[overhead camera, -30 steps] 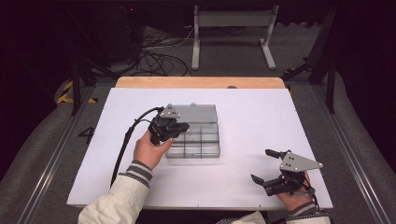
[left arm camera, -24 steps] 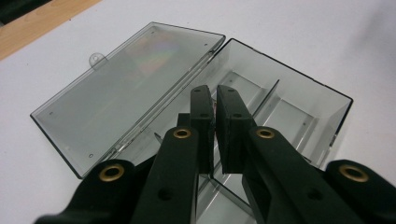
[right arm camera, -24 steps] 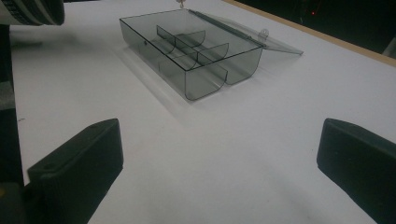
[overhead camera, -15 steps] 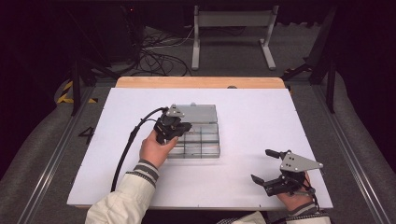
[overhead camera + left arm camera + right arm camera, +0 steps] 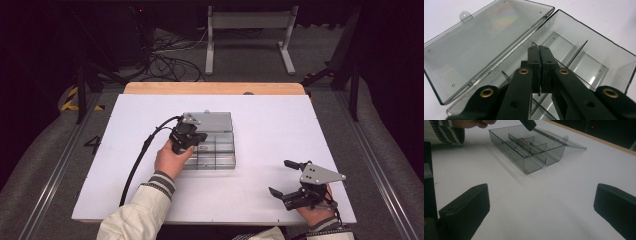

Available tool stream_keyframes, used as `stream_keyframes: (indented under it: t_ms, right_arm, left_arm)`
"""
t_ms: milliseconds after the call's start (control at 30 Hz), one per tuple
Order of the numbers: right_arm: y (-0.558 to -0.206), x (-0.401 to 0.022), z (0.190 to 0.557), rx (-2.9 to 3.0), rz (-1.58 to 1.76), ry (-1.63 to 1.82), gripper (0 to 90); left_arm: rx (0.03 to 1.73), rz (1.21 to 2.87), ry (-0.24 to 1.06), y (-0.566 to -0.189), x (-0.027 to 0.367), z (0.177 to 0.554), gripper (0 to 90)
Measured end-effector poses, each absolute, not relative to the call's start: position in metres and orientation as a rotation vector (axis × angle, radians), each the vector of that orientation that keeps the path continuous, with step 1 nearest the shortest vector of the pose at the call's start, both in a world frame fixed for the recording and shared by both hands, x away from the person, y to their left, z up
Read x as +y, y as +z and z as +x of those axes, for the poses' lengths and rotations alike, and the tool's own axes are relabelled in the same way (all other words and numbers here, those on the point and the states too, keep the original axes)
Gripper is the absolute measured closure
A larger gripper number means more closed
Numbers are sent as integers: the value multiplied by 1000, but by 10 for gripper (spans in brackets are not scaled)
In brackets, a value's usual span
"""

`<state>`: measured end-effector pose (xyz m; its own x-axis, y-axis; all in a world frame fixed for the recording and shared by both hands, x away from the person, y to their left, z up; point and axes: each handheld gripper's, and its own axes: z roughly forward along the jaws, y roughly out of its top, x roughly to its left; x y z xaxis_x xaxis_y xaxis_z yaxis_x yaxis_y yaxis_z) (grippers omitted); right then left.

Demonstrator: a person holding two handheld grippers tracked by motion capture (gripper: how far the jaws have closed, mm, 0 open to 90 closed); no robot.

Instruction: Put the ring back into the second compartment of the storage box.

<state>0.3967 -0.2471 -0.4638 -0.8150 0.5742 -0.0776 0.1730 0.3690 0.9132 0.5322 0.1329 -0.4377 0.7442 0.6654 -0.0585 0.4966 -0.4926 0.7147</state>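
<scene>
Table: a clear compartment box is being borne at its middle.
Compartment box: its lid is being kept flat open.
Left gripper: clenched on a thin divider inside the box.
Right gripper: being held released, well apart.

white board on a wooden table, cables (tangled) and a metal stand behind.

A compartment box lies mid-table on the white board, its lid folded flat behind it, the left gripper over its left compartments and the right gripper well apart near the board's right front corner.
</scene>
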Motion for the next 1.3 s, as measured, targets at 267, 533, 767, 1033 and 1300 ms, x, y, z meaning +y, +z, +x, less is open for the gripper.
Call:
stream_keyframes:
  t_ms: [267,533,767,1033,1300]
  right_arm:
    - [-464,-247,397,2253,650,1432,11]
    - [-464,-247,397,2253,651,1432,11]
    - [-464,-247,397,2255,654,1432,11]
    - [-465,-246,398,2257,660,1431,11]
    - [-465,-247,398,2258,662,1435,10]
  left_arm:
    - [873,2182,293,-438,134,533,852]
    - [832,2160,318,-427,135,522,665]
    - [785,2141,375,-408,138,502,470]
    - [766,2105,396,-395,148,486,386]
    - [776,2068,385,-393,157,480,345]
